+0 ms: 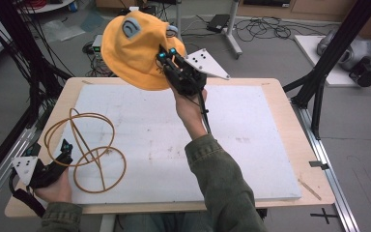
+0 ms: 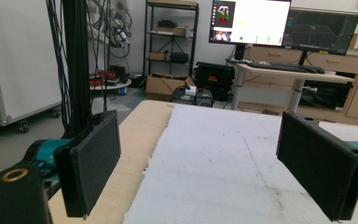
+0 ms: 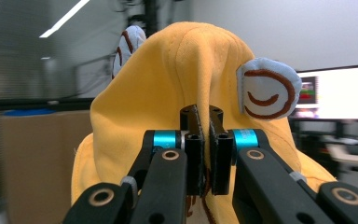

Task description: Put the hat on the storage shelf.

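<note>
High view: right claw (image 1: 166, 54) clamped on yellow hat (image 1: 130, 50), hat held in the air over the far edge of the surface (image 1: 290, 145).
Right gripper view: both jaws pinched tight on a fold of the hat's fabric, the rest draped over and behind the jaws; pale blue ear patch (image 3: 266, 95) with brown stitching sits to the right, a second one at upper left. Hat is clear of the white mat (image 1: 183, 140), touching nothing else. Left claw (image 1: 64, 151) rests at the near left corner, just beside the tan wire-hoop stand (image 1: 84, 150); left gripper view has its jaws wide apart with nothing between them.
</note>
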`<act>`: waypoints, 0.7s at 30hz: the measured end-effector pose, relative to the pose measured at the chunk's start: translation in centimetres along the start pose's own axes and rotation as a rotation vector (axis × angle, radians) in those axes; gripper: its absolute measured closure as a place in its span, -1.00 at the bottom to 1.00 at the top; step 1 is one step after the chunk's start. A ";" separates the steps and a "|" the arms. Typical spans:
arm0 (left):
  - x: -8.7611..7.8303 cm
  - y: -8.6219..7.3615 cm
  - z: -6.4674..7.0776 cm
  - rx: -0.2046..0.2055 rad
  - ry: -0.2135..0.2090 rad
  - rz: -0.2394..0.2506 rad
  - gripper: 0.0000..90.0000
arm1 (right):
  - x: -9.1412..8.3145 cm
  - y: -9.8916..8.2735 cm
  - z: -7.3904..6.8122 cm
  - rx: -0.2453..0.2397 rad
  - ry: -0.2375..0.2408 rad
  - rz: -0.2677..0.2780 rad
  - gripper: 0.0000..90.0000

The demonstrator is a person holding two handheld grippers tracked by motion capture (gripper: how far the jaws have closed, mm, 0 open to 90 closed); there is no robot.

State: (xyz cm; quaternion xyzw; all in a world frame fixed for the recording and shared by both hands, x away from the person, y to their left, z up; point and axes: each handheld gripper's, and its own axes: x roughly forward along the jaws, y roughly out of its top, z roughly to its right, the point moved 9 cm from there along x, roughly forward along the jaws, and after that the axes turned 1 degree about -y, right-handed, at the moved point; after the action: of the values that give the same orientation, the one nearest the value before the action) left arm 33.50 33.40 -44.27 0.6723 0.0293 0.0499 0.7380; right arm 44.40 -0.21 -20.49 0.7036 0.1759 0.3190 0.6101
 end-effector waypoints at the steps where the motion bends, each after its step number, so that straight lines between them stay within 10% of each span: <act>1: 0.0 0.0 0.0 -0.001 -0.001 0.000 -0.69 | 0.0 0.0 -0.7 0.003 0.025 -0.002 0.96; 21: 0.0 -0.1 -0.5 -0.019 0.007 0.000 -0.69 | 0.3 -1.6 -14.2 0.058 0.661 -0.193 0.96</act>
State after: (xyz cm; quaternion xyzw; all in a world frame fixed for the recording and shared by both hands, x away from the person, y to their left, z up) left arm 33.49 33.90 -44.40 0.6650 0.0315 0.0526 0.7443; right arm 35.41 10.85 -21.23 0.5594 0.4390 0.4655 0.5270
